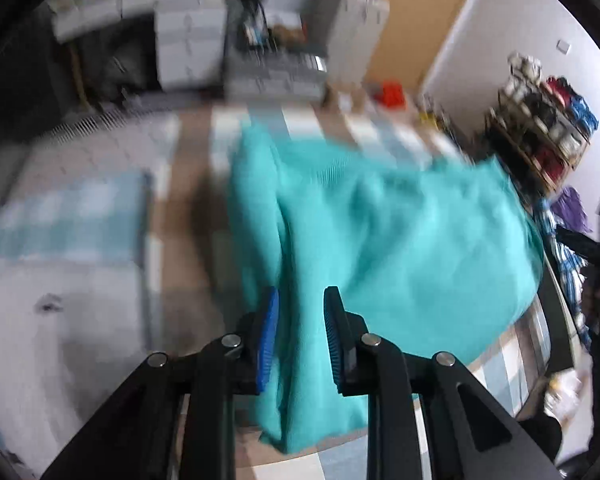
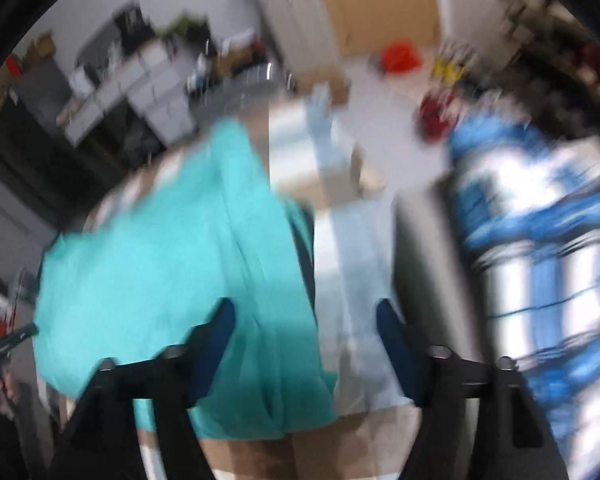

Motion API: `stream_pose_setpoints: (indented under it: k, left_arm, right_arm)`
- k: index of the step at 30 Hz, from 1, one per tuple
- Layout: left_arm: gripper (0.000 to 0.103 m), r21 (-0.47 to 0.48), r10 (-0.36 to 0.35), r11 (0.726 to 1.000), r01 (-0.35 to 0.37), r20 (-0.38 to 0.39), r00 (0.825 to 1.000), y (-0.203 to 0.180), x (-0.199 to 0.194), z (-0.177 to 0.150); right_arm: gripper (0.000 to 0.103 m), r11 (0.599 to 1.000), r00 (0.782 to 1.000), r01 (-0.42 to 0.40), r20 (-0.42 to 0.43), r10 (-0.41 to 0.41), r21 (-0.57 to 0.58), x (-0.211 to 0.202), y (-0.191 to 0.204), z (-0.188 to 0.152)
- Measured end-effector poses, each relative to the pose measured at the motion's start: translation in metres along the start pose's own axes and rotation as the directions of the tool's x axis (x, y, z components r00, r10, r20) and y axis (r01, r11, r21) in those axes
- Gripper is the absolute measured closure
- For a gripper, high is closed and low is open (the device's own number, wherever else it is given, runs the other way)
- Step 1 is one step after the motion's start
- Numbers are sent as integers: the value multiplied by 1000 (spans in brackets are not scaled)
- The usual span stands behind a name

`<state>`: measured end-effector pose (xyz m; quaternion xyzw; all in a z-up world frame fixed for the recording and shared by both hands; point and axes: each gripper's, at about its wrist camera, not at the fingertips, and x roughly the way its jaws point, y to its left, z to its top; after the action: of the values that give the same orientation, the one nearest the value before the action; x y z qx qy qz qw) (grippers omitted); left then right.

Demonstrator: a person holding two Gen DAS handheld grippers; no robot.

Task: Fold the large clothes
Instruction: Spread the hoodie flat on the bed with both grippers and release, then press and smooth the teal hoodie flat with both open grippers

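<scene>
Two grippers hung above one teal garment (image 1: 380,220), which lay spread on a checked table cover (image 1: 80,216) in pale blue, white and tan. Both wrist views were blurred, so fine detail was lost.

Left gripper (image 1: 301,308): jaws parted with a narrow gap, blue pads facing each other. Teal cloth showed in the gap, but it seemed to lie below on the table, not pinched; the pads did not appear to press on it. Counted as open, holding nothing.

Right gripper (image 2: 305,320): jaws stood wide. The garment's right-hand edge lay beneath the gap, with the near corner toward the table's front edge. Nothing was clamped between the fingers.

Garment: it already looked doubled, a long ridge running away from the cameras in both views. Its lower hem sat close to the near table edge. A blue and white plaid garment (image 2: 540,248) waited on something grey just beside the table, on the right side. In the left view the other hand's tool (image 1: 596,248) showed dark at the far right.

Step, as I judged it: between folds, both claws free of the cloth.

Next move, as I judged it: each claw would need to come down on a near corner or hem, pinch both layers together, then carry the edge over evenly. Risk: catching only the top layer, or the table cover with it.
</scene>
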<state>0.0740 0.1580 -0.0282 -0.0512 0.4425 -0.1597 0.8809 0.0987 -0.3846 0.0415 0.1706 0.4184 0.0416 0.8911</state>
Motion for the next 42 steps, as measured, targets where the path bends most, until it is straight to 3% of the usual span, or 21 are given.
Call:
stream_pose_setpoints:
  k: [1, 3, 5, 8, 10, 12, 13, 14, 17, 21, 24, 26, 28, 29, 30, 31, 33, 35, 36, 39, 42]
  left_arm:
    - [71, 8, -9, 1000, 9, 33, 999, -8, -12, 1]
    - [38, 27, -69, 997, 66, 119, 990, -32, -33, 4]
    - [38, 88, -121, 990, 106, 190, 974, -75, -38, 4]
    - [37, 158, -199, 972, 173, 166, 966, -119, -6, 4]
    - [37, 141, -215, 969, 203, 69, 974, -133, 43, 0]
    - [38, 149, -152, 977, 152, -11, 988, -137, 82, -6]
    - [38, 135, -78, 987, 91, -97, 992, -130, 114, -11]
    - [38, 119, -65, 990, 81, -131, 989, -122, 127, -14]
    - [40, 49, -180, 982, 185, -92, 979, -91, 132, -15]
    - [40, 58, -195, 978, 200, -83, 977, -85, 111, -13]
    - [40, 37, -237, 971, 236, 7, 972, -82, 79, -7]
    - [40, 67, -216, 975, 214, 23, 976, -82, 76, -8]
    - [40, 100, -169, 980, 174, -57, 984, -86, 95, -16]
    - [40, 106, -138, 983, 147, -89, 986, -86, 107, -21]
    - [40, 89, -178, 979, 186, -90, 980, -73, 116, -31]
    - [42, 72, -211, 974, 217, -77, 974, -67, 118, -32]
    - [70, 58, -199, 977, 203, -69, 978, -58, 118, -32]
    - [84, 51, -200, 978, 204, -65, 978, -48, 117, -33]
    - [102, 32, -196, 980, 198, -65, 978, -38, 118, -34]
    - [103, -74, -267, 962, 263, -56, 962, -15, 110, -40]
    - [102, 10, -245, 969, 246, -36, 969, -34, 81, -37]
  right_arm:
    - [22, 998, 996, -69, 64, 69, -12, -19, 16, 2]
    - [2, 973, 974, -215, 55, 220, -78, -29, 57, -1]
    - [1, 939, 958, -275, 24, 286, -209, -24, 120, -16]
    - [3, 894, 981, -180, -8, 193, -410, 15, 195, -50]
    - [3, 879, 997, -71, -54, 51, -471, 62, 220, -80]
    - [4, 872, 992, -2, -110, -60, -489, 106, 213, -103]
    - [4, 887, 986, -14, -153, -64, -462, 126, 204, -110]
    - [3, 896, 989, -32, -146, -37, -444, 129, 197, -109]
    - [1, 892, 988, -60, -154, -11, -449, 131, 189, -106]
    - [2, 892, 990, -116, -126, 67, -436, 105, 184, -87]
    - [4, 916, 982, -132, 75, 173, -379, 48, 165, -63]
    - [0, 904, 992, -14, 108, 66, -427, 47, 159, -63]
    - [0, 874, 987, 160, 60, -150, -459, 77, 136, -71]
    - [0, 868, 970, 213, -8, -242, -448, 96, 122, -75]
    - [0, 897, 967, 175, -100, -234, -406, 108, 105, -80]
    - [0, 926, 983, 115, -93, -158, -358, 107, 90, -82]
    - [1, 896, 980, 135, -73, -182, -424, 108, 96, -87]
    - [1, 881, 978, 136, -79, -192, -454, 114, 98, -87]
    - [1, 886, 978, 117, -103, -181, -448, 116, 97, -85]
    - [1, 890, 977, 99, -127, -173, -445, 111, 96, -82]
    - [3, 881, 980, 109, -101, -173, -460, 89, 104, -68]
